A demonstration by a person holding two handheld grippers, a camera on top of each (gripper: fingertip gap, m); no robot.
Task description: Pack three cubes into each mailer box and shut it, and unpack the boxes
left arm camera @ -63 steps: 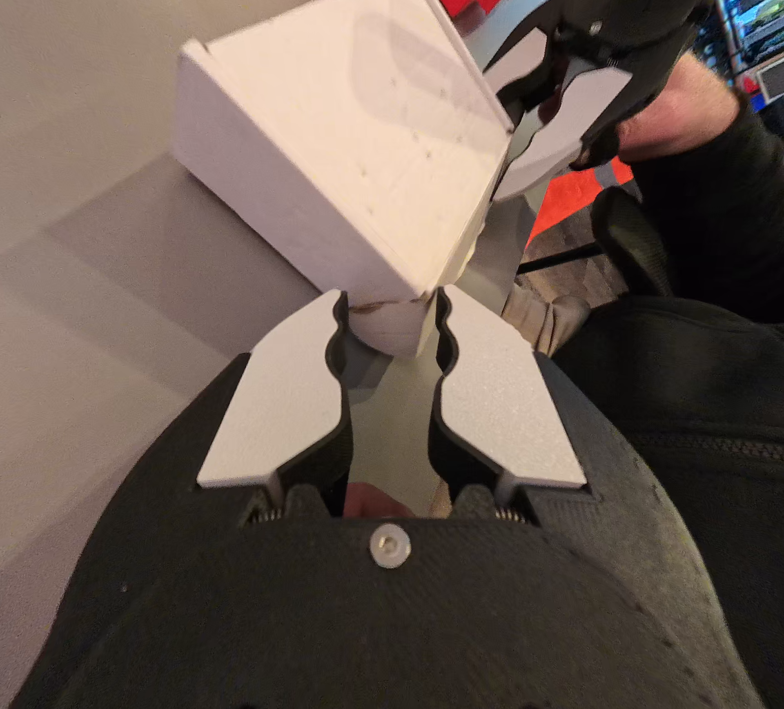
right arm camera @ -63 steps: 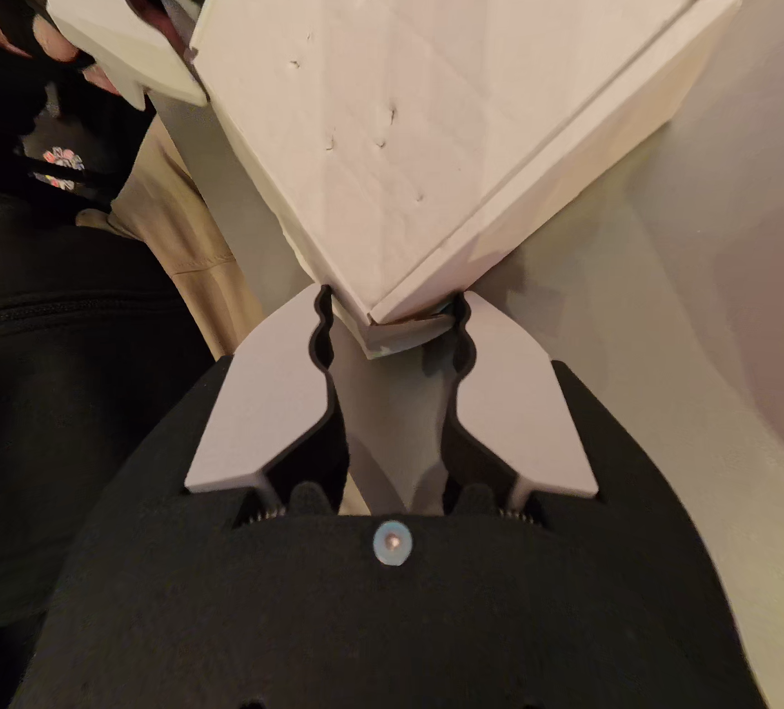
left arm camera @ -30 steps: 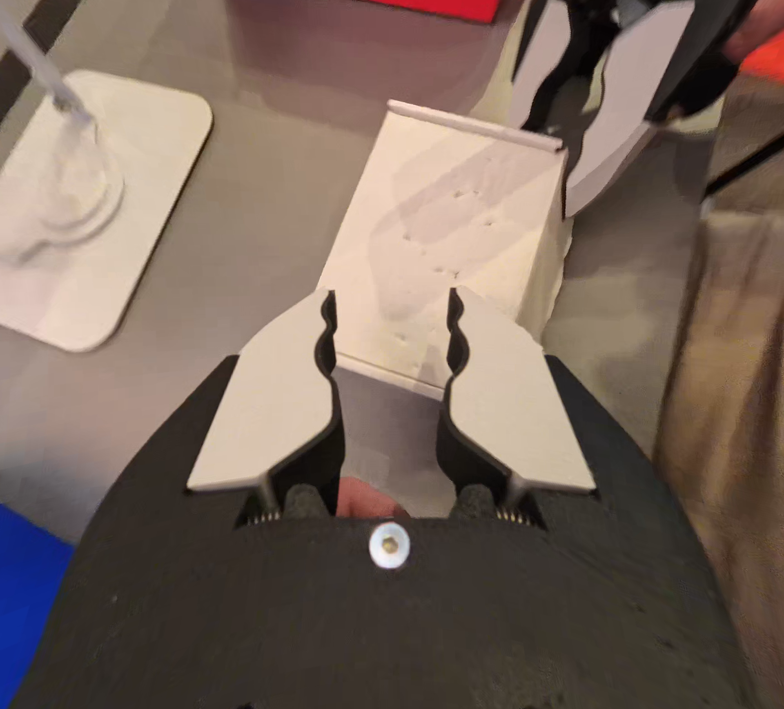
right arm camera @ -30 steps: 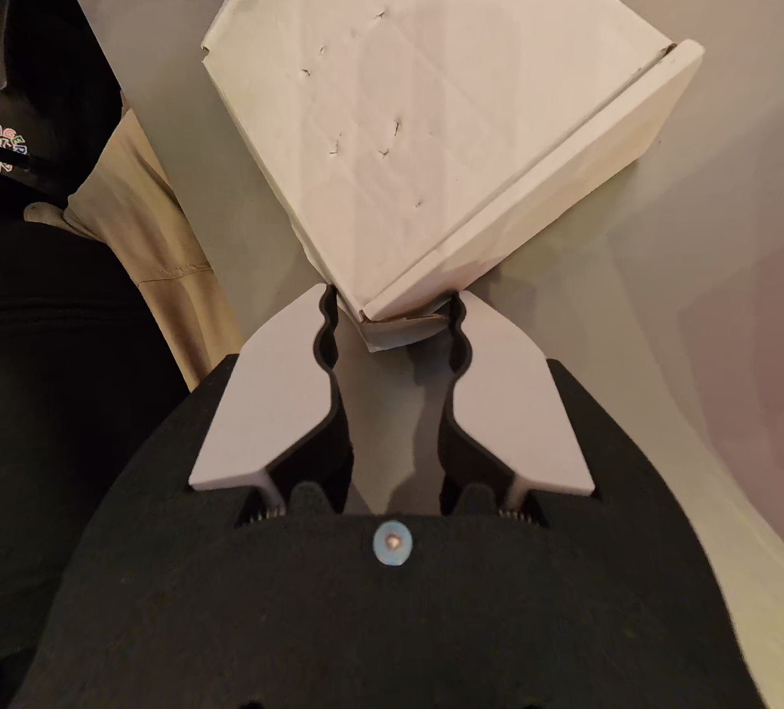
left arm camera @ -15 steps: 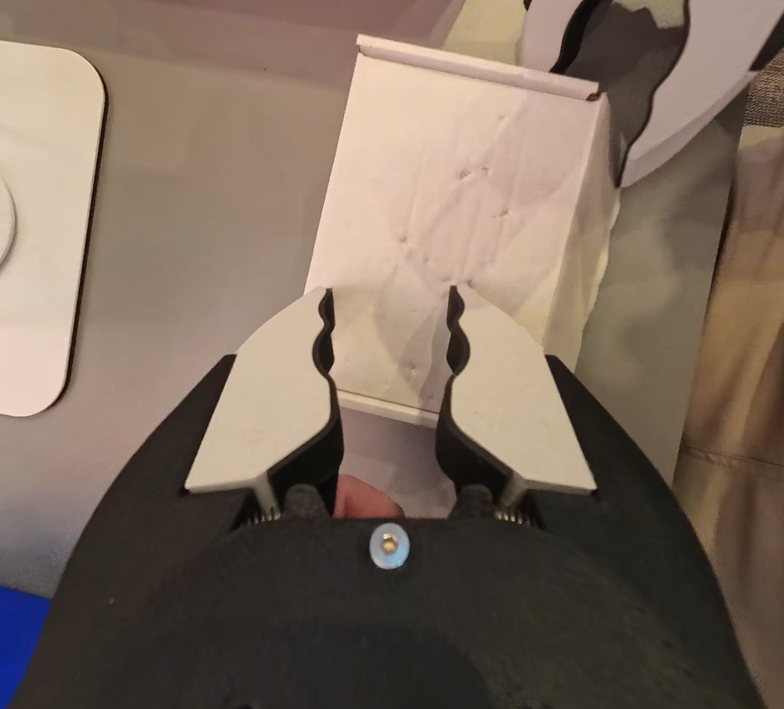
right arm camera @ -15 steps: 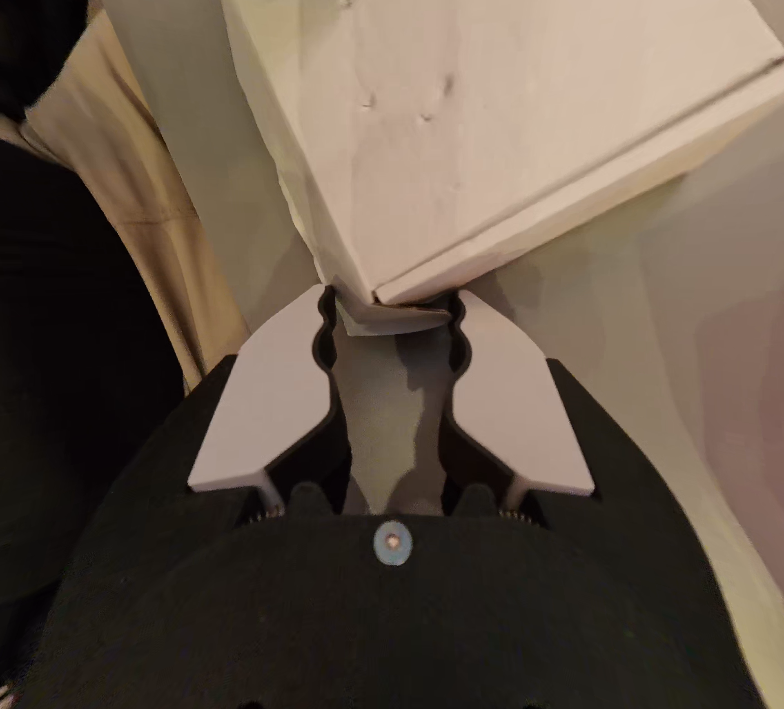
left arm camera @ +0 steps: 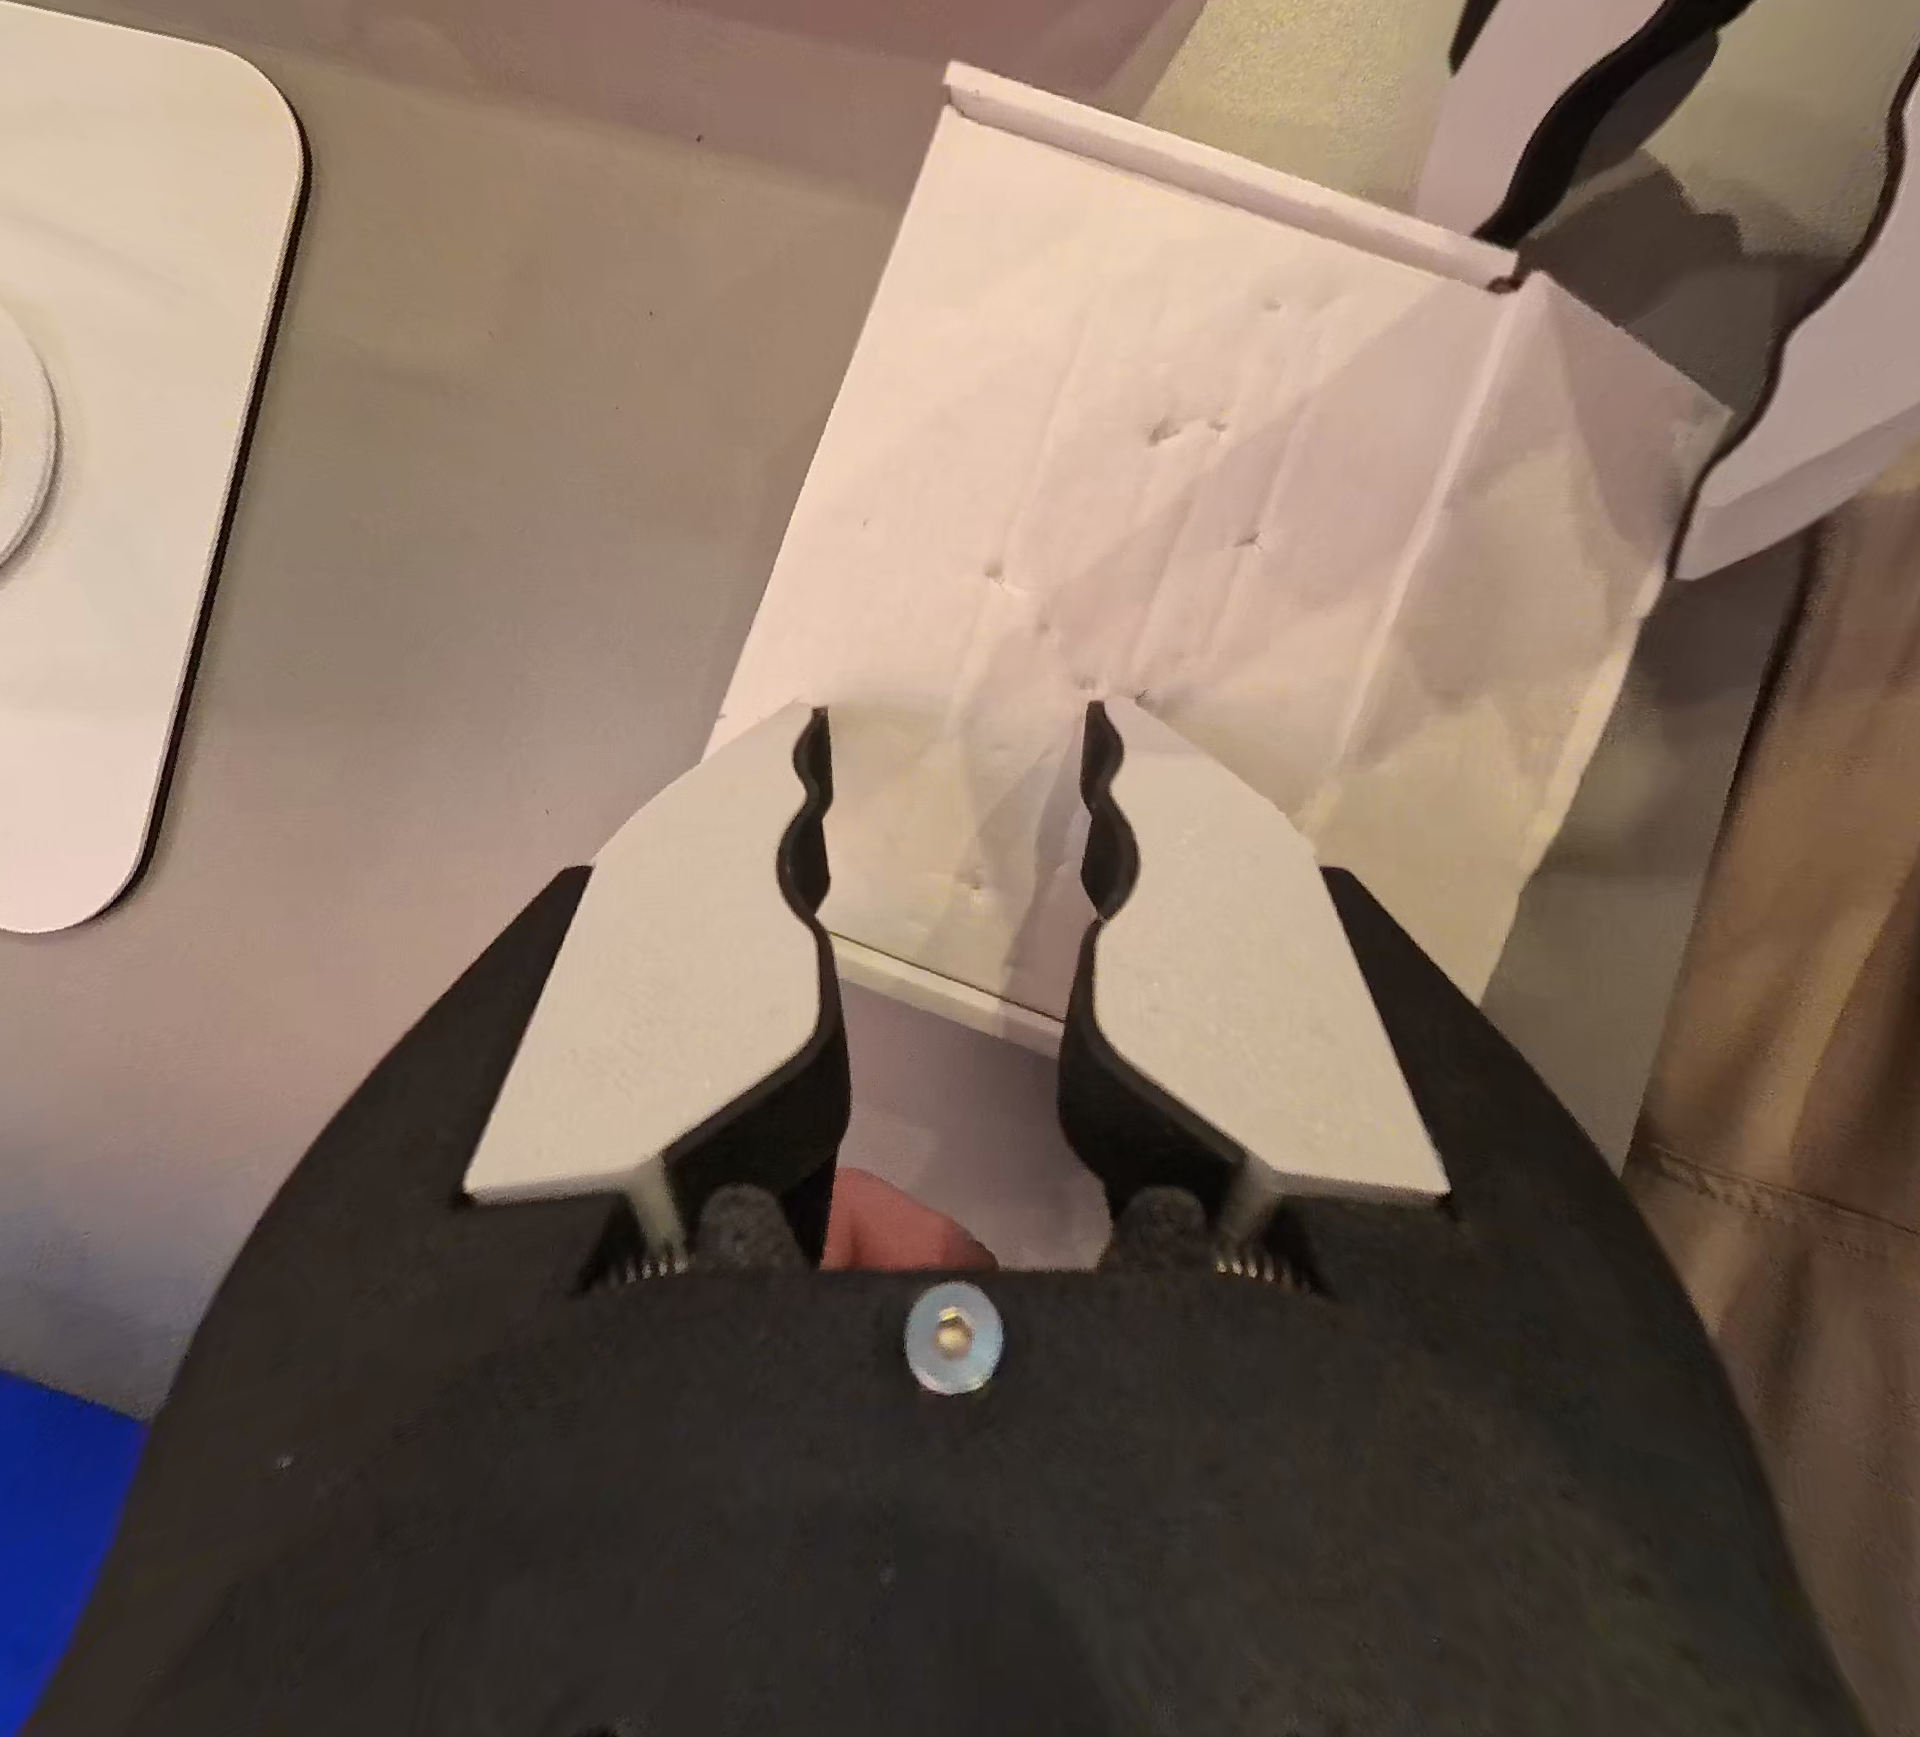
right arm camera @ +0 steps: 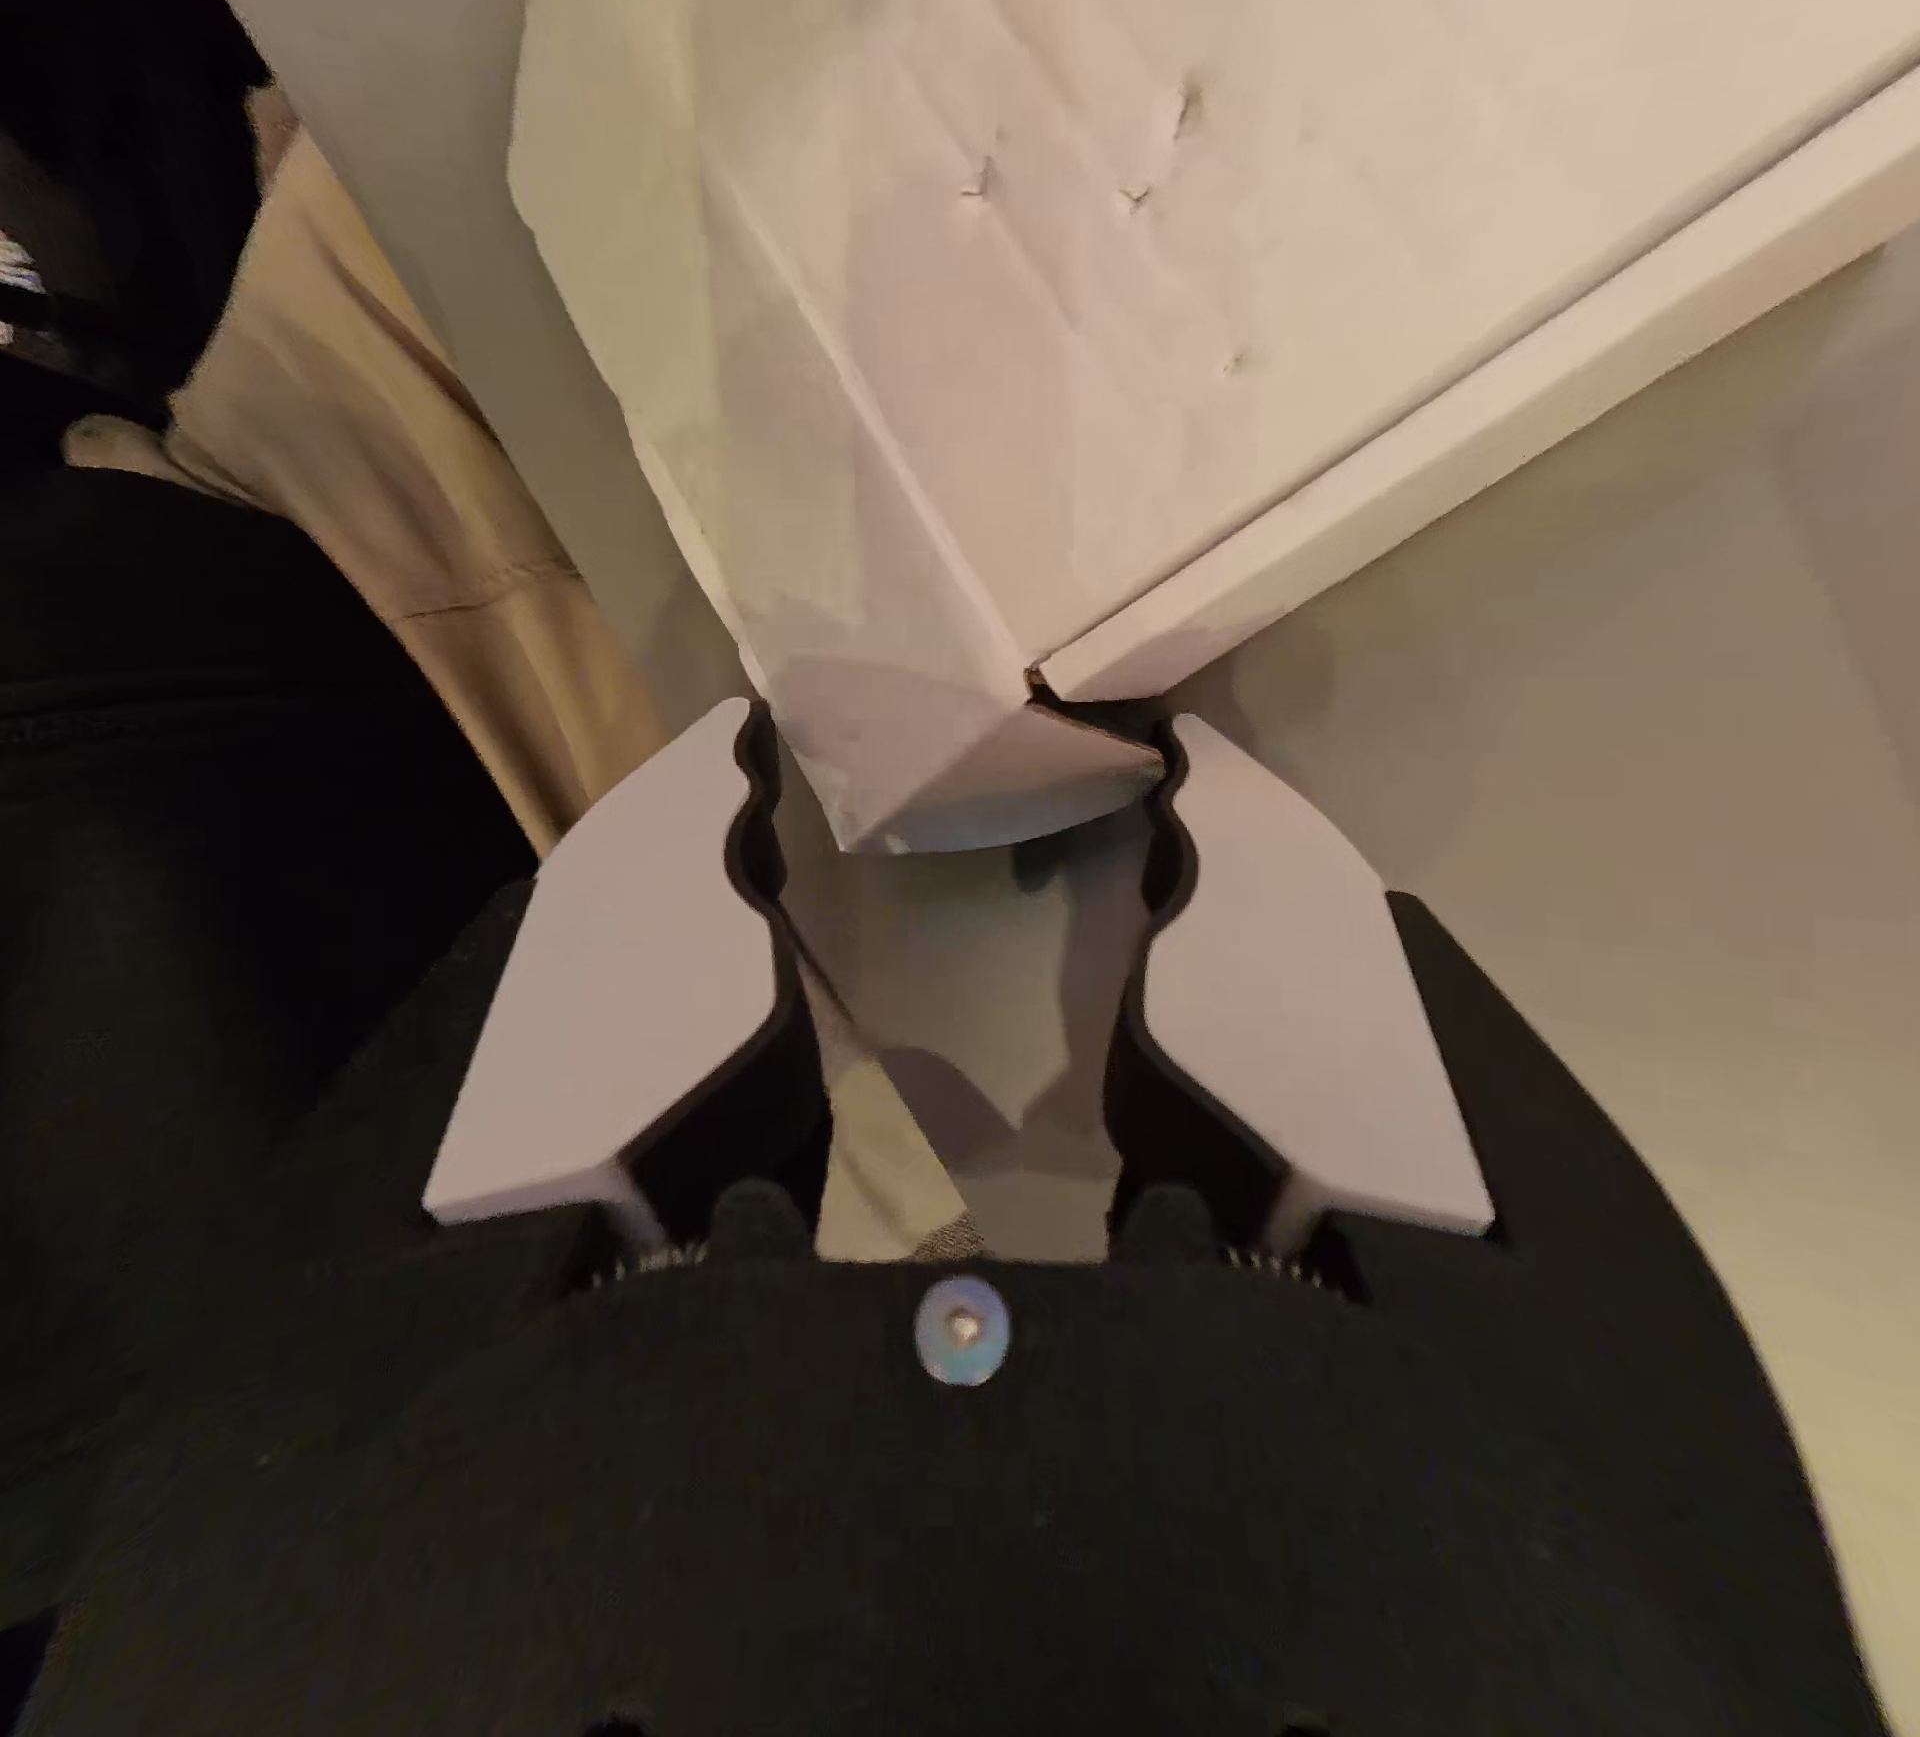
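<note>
White cardboard mailer box (left arm camera: 1195,482), shut, lies on the grey table (left arm camera: 520,399) near its edge – left gripper (left arm camera: 956,752) hovers parted and empty above it, right gripper (right arm camera: 961,752), parted, brackets one corner, likely steadying it.

White mailer box (right arm camera: 1195,212) running off the top edge, its contents hidden, right hand-held gripper (left arm camera: 1704,160) cropped at the corner, white base plate (left arm camera: 114,482) cut at left

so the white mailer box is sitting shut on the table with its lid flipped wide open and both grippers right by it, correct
Not quite: the lid is not open. In the left wrist view the white mailer box lies closed, its creased lid flat on top. The rest holds: the left gripper hovers over it and the right gripper is at its corner.
</note>
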